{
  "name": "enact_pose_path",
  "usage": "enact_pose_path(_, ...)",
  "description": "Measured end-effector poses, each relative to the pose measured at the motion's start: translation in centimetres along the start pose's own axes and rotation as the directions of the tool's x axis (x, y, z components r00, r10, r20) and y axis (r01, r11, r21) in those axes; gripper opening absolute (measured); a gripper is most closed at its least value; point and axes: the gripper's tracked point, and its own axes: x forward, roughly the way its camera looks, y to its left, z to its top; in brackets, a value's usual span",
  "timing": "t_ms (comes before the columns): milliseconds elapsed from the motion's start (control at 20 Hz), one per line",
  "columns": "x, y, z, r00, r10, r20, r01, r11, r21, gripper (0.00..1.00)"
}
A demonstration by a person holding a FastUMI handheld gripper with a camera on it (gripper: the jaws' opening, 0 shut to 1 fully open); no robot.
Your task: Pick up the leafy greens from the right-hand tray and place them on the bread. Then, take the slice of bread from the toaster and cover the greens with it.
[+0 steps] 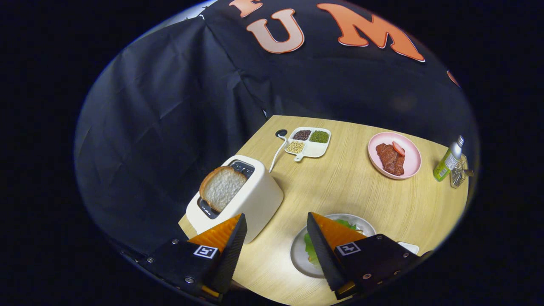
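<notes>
Hand-held gripper point(276, 231) held above surface point(340, 187), fingers spread apart, nothing between them. Leafy greens point(312, 248) seen on white plate point(299, 259) just beside right finger, partly hidden by it. Toaster point(250, 199) placed just ahead of left finger, bread slice point(222, 187) standing upright in slot. Farther off: divided tray of beans point(309, 142), pink plate with meat point(394, 155), green bottle point(448, 161) at far right.

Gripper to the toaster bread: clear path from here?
Probably yes. The gripper has its jaws open and empty, and the bread slice stands up out of the toaster just ahead of one jaw. Nothing lies between them.
</notes>
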Motion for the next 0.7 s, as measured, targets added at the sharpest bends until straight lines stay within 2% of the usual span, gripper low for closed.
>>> enact_pose_path(300, 1.7, 6.2, 2.1, 0.991, 0.1, -0.084, -0.087, 0.986, 0.143, 0.86)
enact_pose_path(550, 3.9, 9.3, 3.7, 0.99, 0.096, -0.102, -0.085, 0.99, 0.11, 0.86)
enact_pose_path(700, 5.4, 10.3, 4.1, 0.99, 0.063, -0.129, -0.048, 0.992, 0.116, 0.87)
